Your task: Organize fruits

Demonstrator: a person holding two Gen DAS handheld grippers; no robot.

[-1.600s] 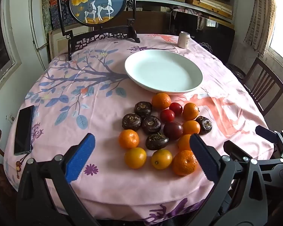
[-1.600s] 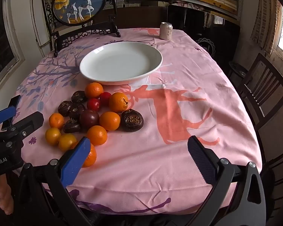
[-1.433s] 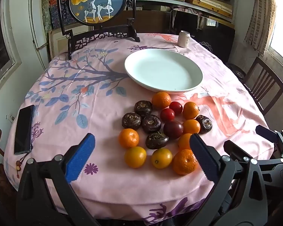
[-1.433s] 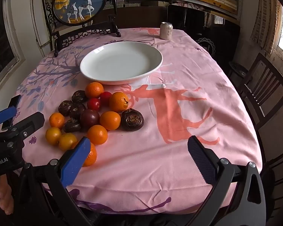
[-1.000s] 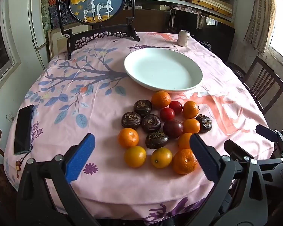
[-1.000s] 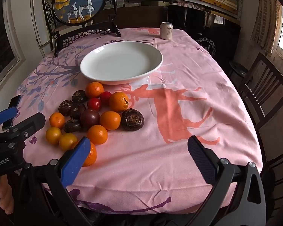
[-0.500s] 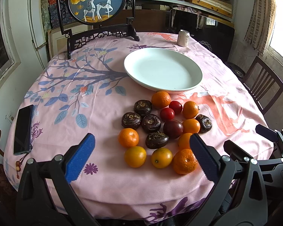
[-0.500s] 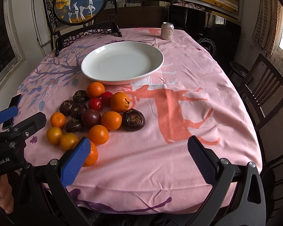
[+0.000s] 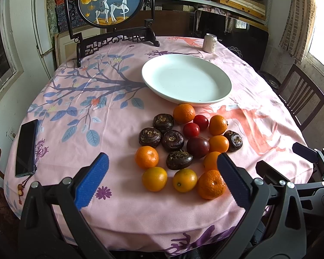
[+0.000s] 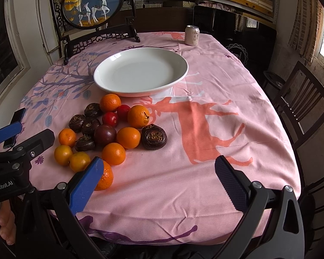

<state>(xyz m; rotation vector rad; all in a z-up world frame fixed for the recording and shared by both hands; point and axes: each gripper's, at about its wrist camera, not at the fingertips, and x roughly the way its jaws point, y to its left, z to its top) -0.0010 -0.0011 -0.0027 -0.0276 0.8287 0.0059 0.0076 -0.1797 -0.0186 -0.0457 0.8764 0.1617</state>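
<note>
Fruit sits right in front of the left gripper

Fruit lies in 1 bunch on the pink tabletop [image 9: 123, 207], and none of it is on the white plate [image 9: 224, 79] yet. The plate is bare and sits just past the far side of the bunch, in the upper middle of the left wrist picture.

In that picture the left gripper [image 9: 162, 179] has its jaws wide and holds nothing. The bunch sits just ahead, between the 2 blue pads. 2 yellow-orange fruits [image 9: 154, 179] lie at the near edge, in the lower middle of the frame. A bumpy orange [image 9: 210, 184] lies next to them, partly behind the right pad.

In the right wrist picture the right gripper [image 10: 159, 181] also has wide jaws and holds nothing. The bunch is off to the middle left of the frame, and bare pink cloth lies straight ahead. Only the bumpy orange [image 10: 105, 178] peeks out beside its left pad.

So the left gripper looks better lined up for a first pick. The fruits are round, so no side is the long side. They could roll when the jaws close.
</note>
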